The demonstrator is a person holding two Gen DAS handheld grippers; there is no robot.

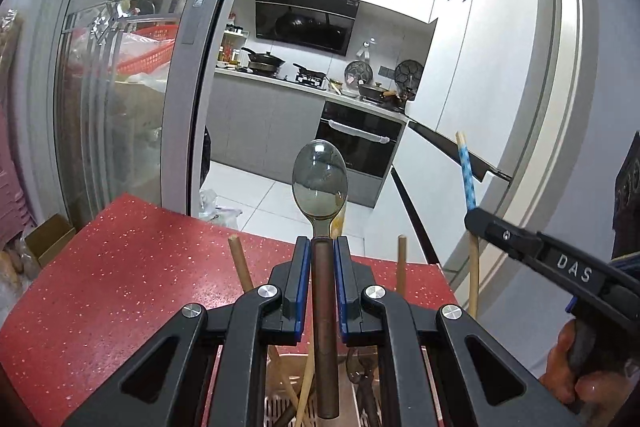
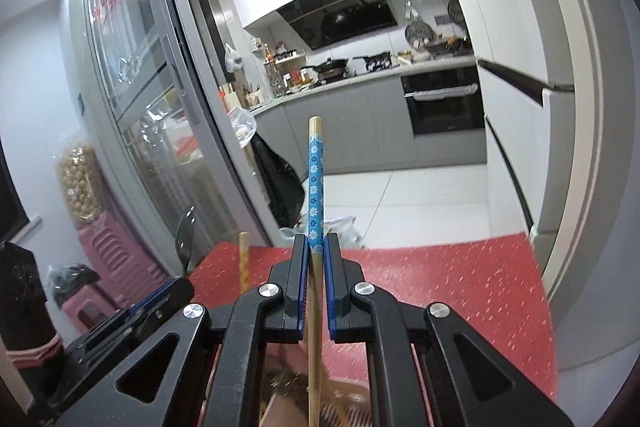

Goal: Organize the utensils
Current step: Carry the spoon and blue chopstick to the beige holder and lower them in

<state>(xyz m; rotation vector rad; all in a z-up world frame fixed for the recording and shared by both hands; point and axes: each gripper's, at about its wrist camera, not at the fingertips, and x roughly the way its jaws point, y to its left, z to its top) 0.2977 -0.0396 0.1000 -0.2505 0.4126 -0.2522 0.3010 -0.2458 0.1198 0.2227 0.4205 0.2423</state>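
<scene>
My left gripper [image 1: 322,243] is shut on the brown handle of a spoon [image 1: 320,179], whose smoky translucent bowl points up and away. Beneath it stands a utensil holder [image 1: 280,391] with wooden chopsticks [image 1: 238,263] sticking up, on the red speckled table [image 1: 120,267]. My right gripper [image 2: 316,243] is shut on a bamboo chopstick [image 2: 316,183] with a blue flower-patterned band, held upright over the holder [image 2: 344,403]. In the left wrist view the right gripper [image 1: 480,223] is at the right with that chopstick [image 1: 467,171]. The left gripper [image 2: 160,295] and spoon [image 2: 186,231] show at the lower left of the right wrist view.
The red table's [image 2: 440,287] far edge lies just ahead, with the kitchen floor beyond. A glass sliding door [image 1: 132,87] stands at the left and a white fridge [image 1: 480,87] at the right. A cardboard box [image 1: 48,239] and pink stools [image 2: 100,259] sit left of the table.
</scene>
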